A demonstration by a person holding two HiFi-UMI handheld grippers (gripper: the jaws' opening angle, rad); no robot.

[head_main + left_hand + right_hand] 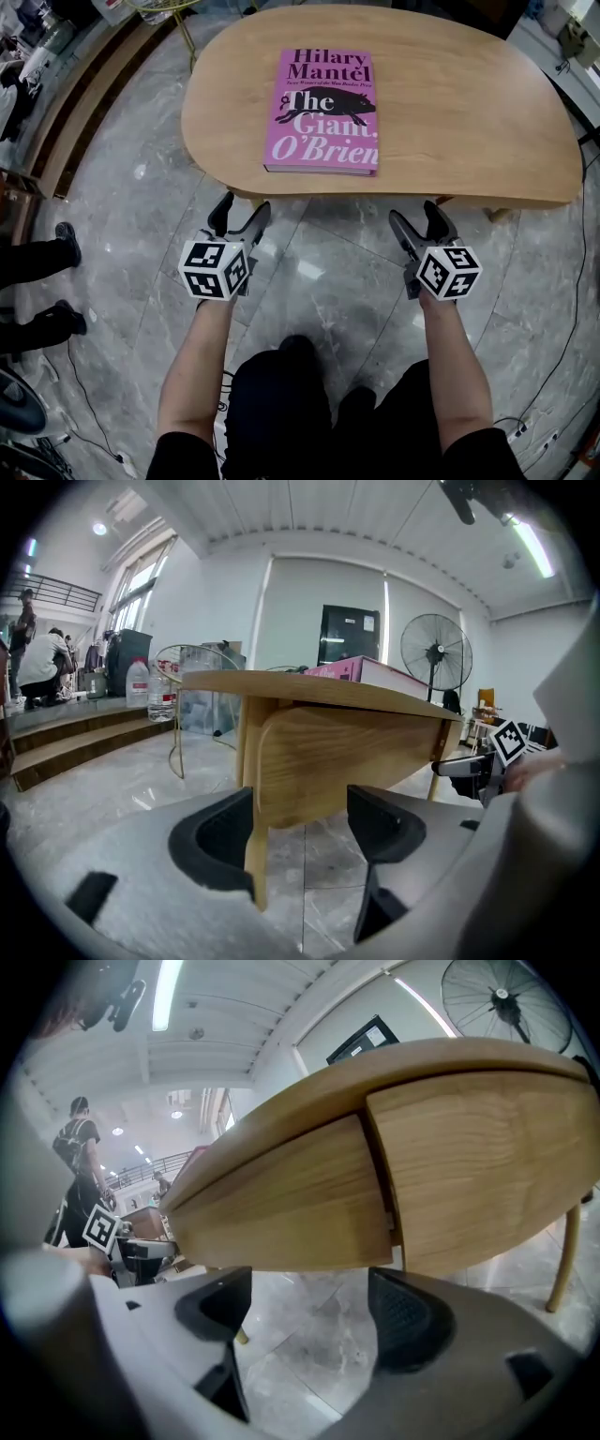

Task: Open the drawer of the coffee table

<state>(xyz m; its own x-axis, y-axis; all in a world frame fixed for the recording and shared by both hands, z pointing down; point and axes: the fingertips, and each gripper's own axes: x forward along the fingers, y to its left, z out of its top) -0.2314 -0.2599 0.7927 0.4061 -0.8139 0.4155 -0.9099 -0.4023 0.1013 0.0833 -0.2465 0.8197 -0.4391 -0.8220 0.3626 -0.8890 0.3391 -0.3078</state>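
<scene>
left gripper (242, 209) and right gripper (415, 216) hover just short of the coffee table's (450, 103) near edge, both with jaws spread wide and gripping nothing. its drawer (281, 1199) sits under the top, seemingly flush and shut; grasping and pulling are all left to do.

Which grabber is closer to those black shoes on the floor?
Left. In the head view the left gripper hangs to the right of the black shoes; the right gripper is farther right, beyond the left one.
</scene>
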